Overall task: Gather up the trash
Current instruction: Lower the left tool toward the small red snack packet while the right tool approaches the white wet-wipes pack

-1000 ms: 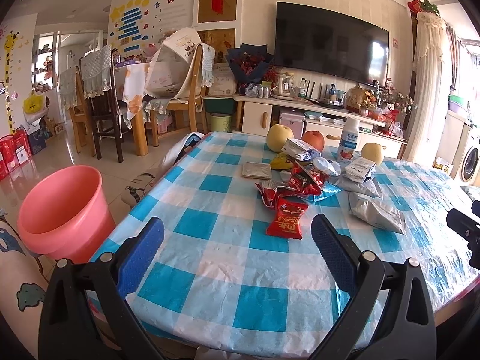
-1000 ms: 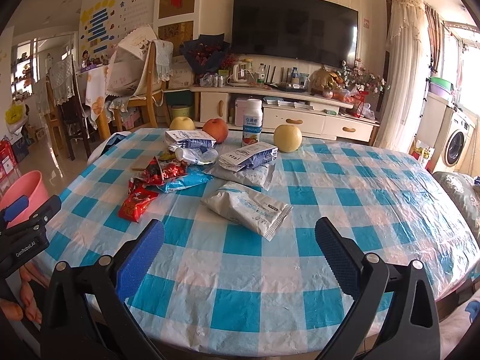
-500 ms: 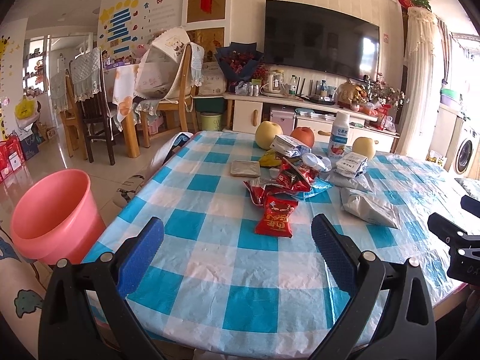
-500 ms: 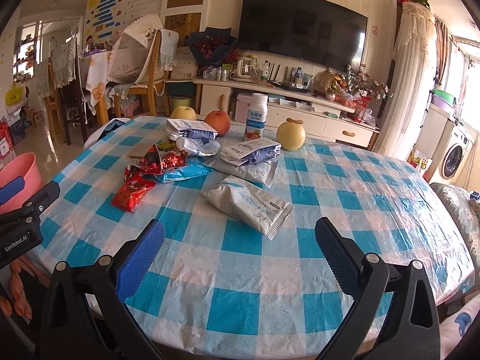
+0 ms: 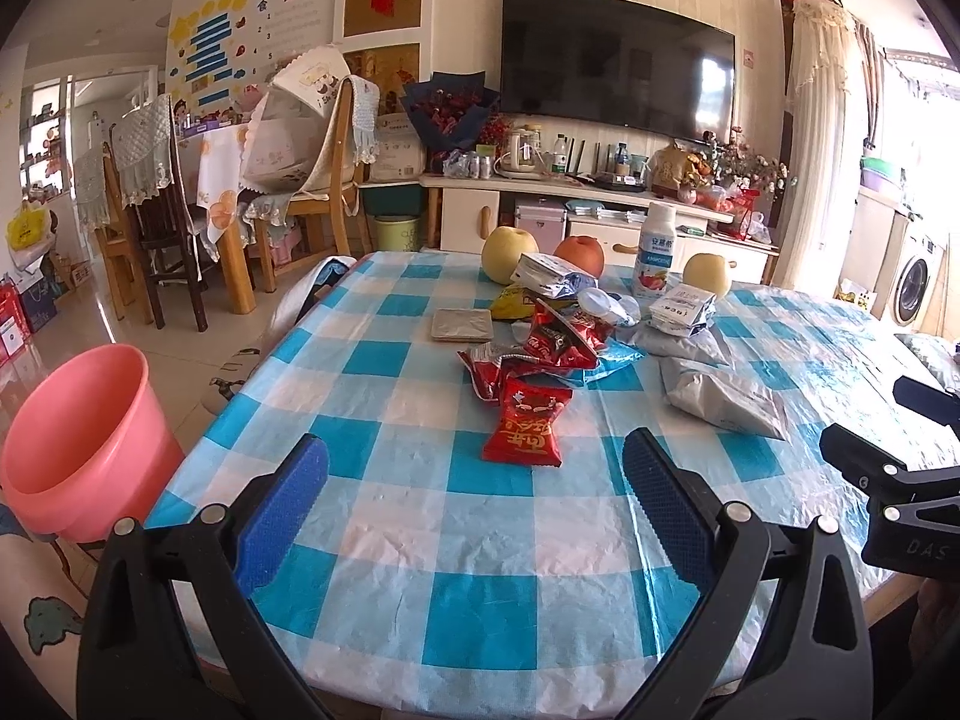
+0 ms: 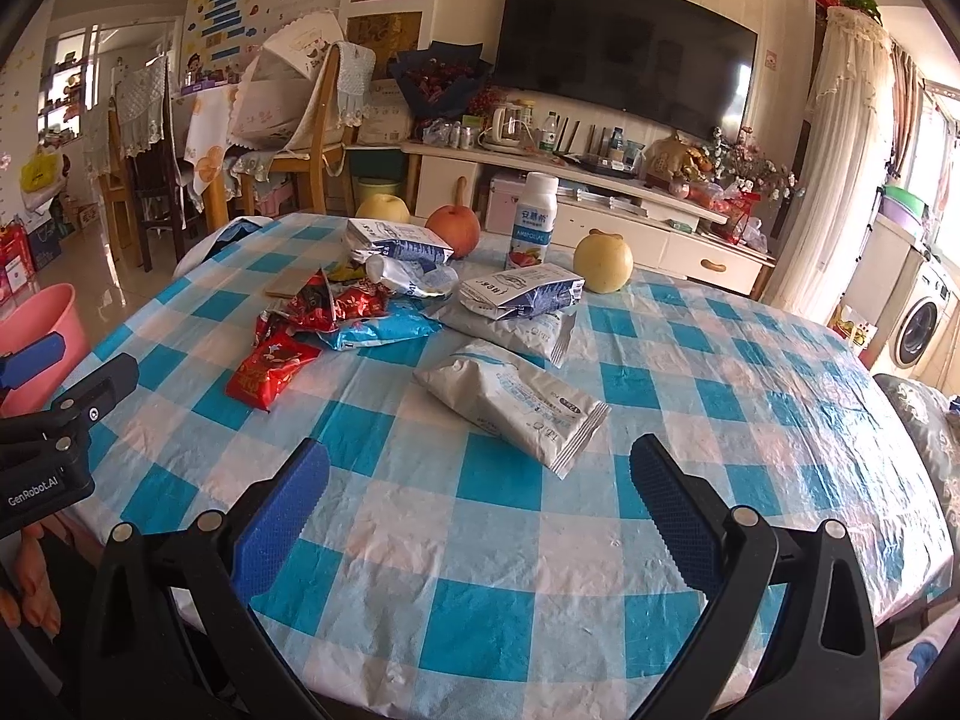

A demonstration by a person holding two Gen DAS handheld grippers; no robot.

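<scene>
A pile of snack wrappers lies on the blue-and-white checked table [image 5: 456, 546]. A red snack packet [image 5: 527, 428] is nearest my left gripper [image 5: 474, 468], which is open and empty just short of it. A grey-white packet [image 6: 516, 405] lies just ahead of my right gripper [image 6: 480, 474], which is also open and empty. More red wrappers [image 6: 330, 303] and white-blue packets [image 6: 519, 294] lie behind. A pink bucket [image 5: 78, 438] stands on the floor left of the table.
Two yellow pears [image 6: 603, 261], a red apple [image 6: 453, 228] and a yogurt bottle [image 6: 534, 222] stand at the table's far side. A flat grey packet [image 5: 463, 324] lies left of the pile. Chairs [image 5: 162, 216] and a TV cabinet [image 5: 600, 216] stand beyond.
Both grippers have moved slightly closer to the pile and shifted their view a little. Both stay open and empty; nothing on the table has moved.
</scene>
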